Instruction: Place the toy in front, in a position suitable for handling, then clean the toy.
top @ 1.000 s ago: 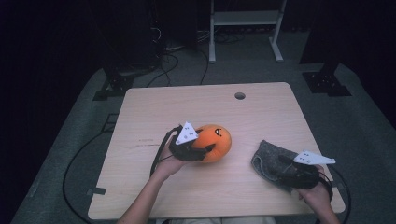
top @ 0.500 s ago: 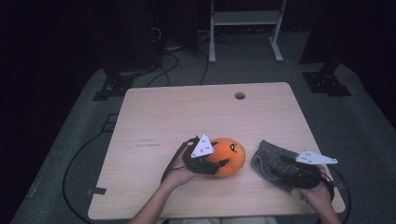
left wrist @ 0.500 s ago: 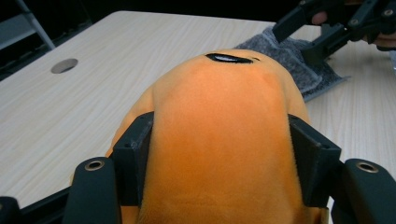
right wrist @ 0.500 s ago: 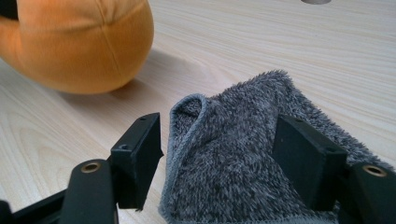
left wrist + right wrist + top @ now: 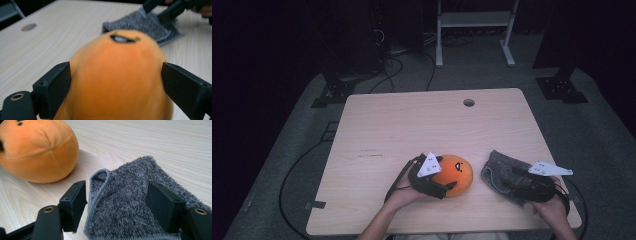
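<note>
Round orange plush toy (image 5: 117, 75) with stitched black face, on worktop (image 5: 412, 125) beside grey fleecy cloth (image 5: 130, 202), left tool (image 5: 116, 87) just opening, released around it, right tool (image 5: 116, 205) open astride cloth.

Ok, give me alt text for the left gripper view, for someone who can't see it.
An orange plush toy sits between the left gripper's two black jaws, which have just been opening. Behind it, a grey fuzzy cloth lies on the light wooden table.

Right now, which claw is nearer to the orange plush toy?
Left. The left claw has its jaws on both sides of the orange plush toy; the right claw is over the grey cloth beside it.
</note>
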A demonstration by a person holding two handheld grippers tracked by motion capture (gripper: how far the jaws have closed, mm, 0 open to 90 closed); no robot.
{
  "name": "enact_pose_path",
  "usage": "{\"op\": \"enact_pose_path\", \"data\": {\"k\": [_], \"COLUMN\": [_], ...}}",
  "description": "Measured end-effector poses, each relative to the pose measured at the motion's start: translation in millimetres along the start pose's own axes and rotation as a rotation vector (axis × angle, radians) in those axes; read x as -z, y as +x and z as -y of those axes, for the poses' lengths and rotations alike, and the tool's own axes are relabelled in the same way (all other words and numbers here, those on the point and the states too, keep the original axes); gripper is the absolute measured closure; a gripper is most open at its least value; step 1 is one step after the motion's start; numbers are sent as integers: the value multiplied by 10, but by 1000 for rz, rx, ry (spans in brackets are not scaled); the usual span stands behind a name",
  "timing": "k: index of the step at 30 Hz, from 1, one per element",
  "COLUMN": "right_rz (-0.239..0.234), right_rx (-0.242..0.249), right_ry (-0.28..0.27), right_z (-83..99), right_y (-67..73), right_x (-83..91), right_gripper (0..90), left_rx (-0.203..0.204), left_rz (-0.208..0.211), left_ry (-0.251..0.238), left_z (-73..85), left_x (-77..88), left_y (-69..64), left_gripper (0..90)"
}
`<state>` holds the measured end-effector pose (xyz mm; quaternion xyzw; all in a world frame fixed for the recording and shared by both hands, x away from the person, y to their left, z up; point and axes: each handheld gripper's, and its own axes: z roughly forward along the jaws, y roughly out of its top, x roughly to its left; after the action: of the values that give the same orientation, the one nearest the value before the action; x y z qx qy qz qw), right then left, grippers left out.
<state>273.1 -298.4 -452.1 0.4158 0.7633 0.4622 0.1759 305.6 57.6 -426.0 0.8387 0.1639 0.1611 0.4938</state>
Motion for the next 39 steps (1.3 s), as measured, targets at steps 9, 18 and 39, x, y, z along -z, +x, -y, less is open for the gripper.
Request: {"op": "enact_pose_path", "data": {"k": [9,18,39], "right_rz": [2,-8,32], "right_rx": [0,19,14], "right_ry": [0,3,-23], "right_z": [-7,-24,-116], "right_y": [2,40,-24], "right_x": [-4,-31,-156], "right_gripper": [312,312,333], "left_rx": [58,140,96], "left_rz": [-57,-91,-69], "left_ry": [-119,-148,-93], "left_z": [171,246,236], "left_x": [213,248,237], "left_y": [-48,102,104], "left_gripper": [87,81,78]}}
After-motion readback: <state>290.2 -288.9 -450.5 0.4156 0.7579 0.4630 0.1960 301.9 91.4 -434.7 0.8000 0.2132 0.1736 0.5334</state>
